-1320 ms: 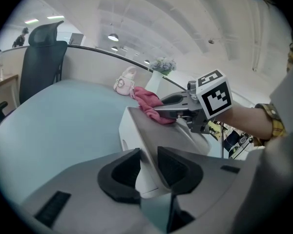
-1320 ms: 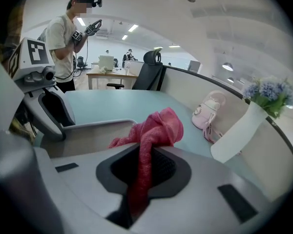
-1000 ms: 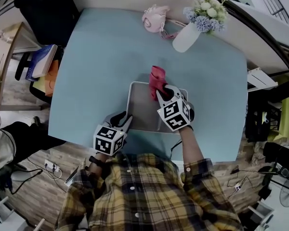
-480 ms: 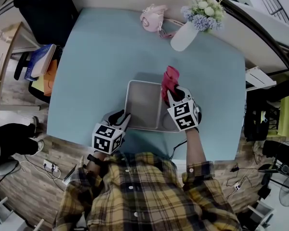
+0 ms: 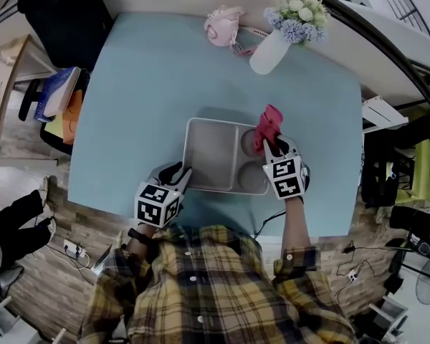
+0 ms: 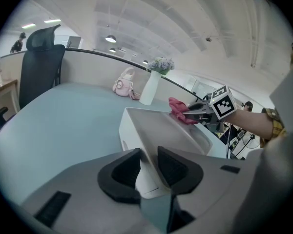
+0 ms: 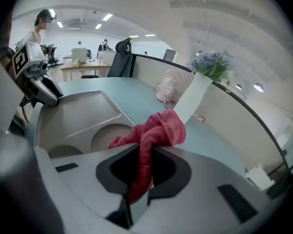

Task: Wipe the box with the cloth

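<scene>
While left gripper jaws pinch the box rim, right gripper, jaws clamping cloth, has swept rightward; wiping underway.

Open tabletop left of box, vase, pink pouch behind

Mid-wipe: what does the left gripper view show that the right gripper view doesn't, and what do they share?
Left gripper view only: a close look at the left tongs clamped on the near rim of the box. Right gripper view only: the cloth pinched between the right tongs, and the box's two round recesses laid open. Both: the box, the cloth at it, the white vase, the pink item, the blue table, and the opposite tongs.
</scene>
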A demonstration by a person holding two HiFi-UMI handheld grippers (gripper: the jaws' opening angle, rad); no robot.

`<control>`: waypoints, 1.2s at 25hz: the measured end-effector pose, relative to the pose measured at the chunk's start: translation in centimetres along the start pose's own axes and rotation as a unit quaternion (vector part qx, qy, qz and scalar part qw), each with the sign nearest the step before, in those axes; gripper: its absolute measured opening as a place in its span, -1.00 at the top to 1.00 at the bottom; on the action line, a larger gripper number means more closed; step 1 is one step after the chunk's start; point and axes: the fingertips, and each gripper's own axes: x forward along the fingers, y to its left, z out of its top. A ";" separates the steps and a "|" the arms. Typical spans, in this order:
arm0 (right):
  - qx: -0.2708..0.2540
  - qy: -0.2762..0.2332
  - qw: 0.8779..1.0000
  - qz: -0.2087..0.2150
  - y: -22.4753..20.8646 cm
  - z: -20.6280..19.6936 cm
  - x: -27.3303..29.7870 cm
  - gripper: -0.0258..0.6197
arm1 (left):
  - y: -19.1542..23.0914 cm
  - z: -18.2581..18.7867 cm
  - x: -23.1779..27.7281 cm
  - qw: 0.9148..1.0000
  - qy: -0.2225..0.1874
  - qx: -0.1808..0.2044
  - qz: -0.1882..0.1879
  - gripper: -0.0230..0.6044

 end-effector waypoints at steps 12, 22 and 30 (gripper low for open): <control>0.029 0.014 0.999 -0.025 -1.4 -2.1 -1.9 0.78 | 0.0 0.0 0.0 1.000 -0.012 -0.004 -0.002 0.58; 0.054 -0.108 0.992 0.041 3.5 6.2 -5.9 0.78 | 0.1 -0.1 0.0 1.000 -0.016 -0.004 -0.005 0.58; 0.075 -0.160 0.967 0.183 13.4 11.8 -4.1 0.78 | 0.0 0.0 0.0 1.000 -0.025 -0.005 -0.001 0.58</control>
